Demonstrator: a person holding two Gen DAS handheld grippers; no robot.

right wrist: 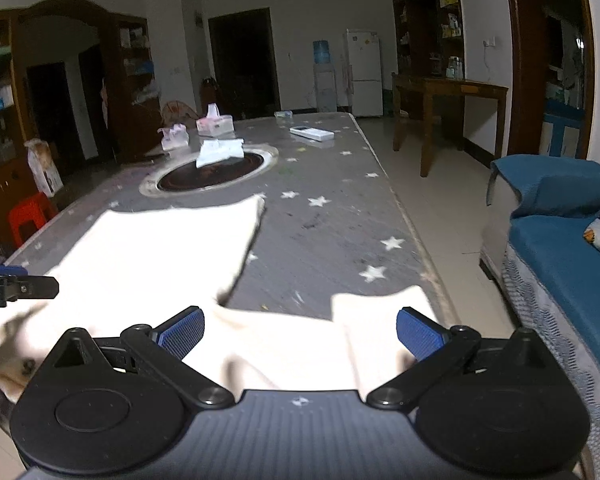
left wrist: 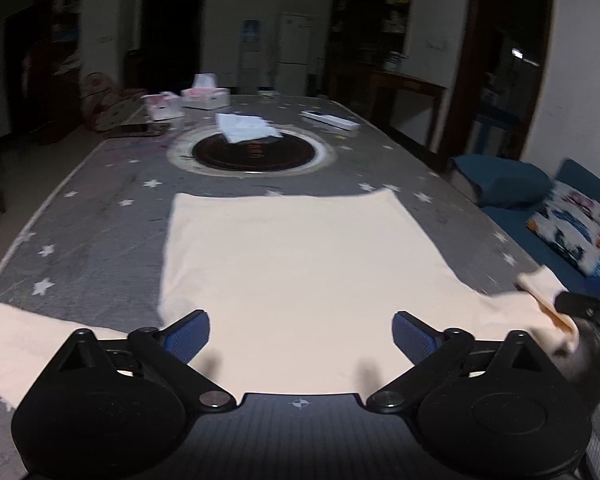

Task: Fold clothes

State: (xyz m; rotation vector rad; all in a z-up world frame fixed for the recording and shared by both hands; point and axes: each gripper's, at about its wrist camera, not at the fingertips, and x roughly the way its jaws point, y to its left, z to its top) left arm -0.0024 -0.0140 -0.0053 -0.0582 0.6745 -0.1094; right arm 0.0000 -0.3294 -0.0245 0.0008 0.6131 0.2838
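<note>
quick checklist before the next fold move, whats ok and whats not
1. Left gripper jaws open, nothing held: ok.
2. Right gripper jaws open, nothing held: ok.
3. Cream garment body lying flat on the table: ok.
4. Right sleeve spread flat: not ok, it is creased near the table edge.
5. Left sleeve flat: cannot tell, only partly in view.
6. Tissue boxes and white remote away from the garment: ok.

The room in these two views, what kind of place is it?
Most likely a living or dining room in a home: a long table with a star-patterned cover, a white fridge beside a water dispenser, and a blue sofa.
</note>
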